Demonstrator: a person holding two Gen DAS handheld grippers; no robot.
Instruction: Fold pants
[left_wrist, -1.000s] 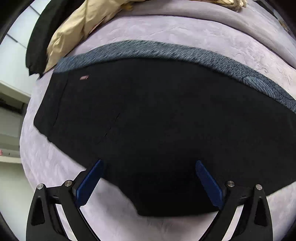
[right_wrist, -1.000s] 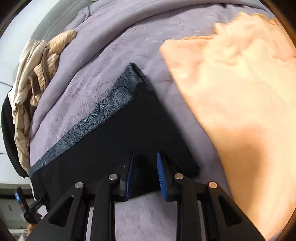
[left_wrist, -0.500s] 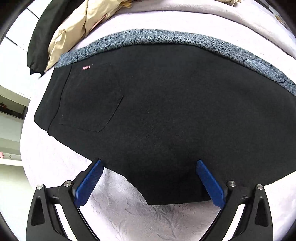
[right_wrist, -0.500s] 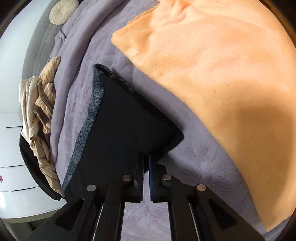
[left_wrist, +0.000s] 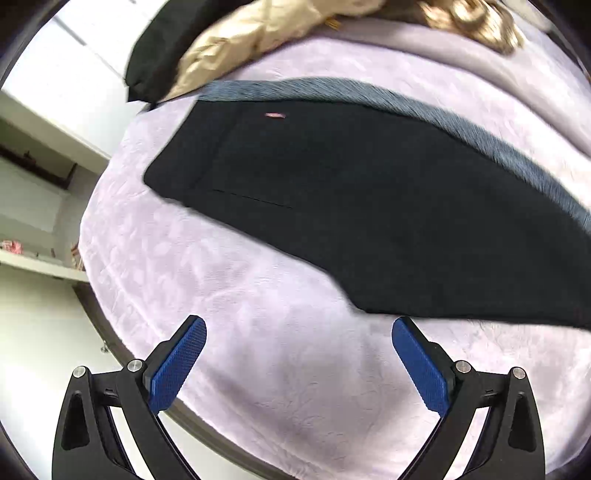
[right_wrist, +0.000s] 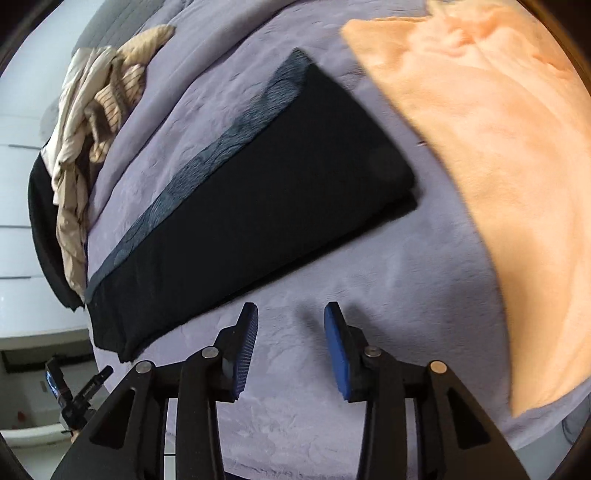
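Black pants (left_wrist: 369, 206) lie folded lengthwise on the lilac bedspread (left_wrist: 258, 332), a grey patterned layer showing along their far edge. In the right wrist view the same pants (right_wrist: 258, 206) run diagonally from lower left to upper right. My left gripper (left_wrist: 299, 343) hangs open above bare bedspread, just short of the pants' near edge, nothing between its blue pads. My right gripper (right_wrist: 291, 332) is over the bedspread near the pants' long edge; its jaws are opening and hold nothing.
An orange blanket (right_wrist: 498, 166) covers the bed's right side. A heap of beige and striped clothes (right_wrist: 92, 129) lies at the far left, beside a black garment (left_wrist: 159, 55). The bed's edge (left_wrist: 122, 354) and white shelves (left_wrist: 37, 258) are at the left.
My right gripper closed on the pants' corner, then let go and drew back toward me. My left gripper lifted and pulled back off the pants, still open.
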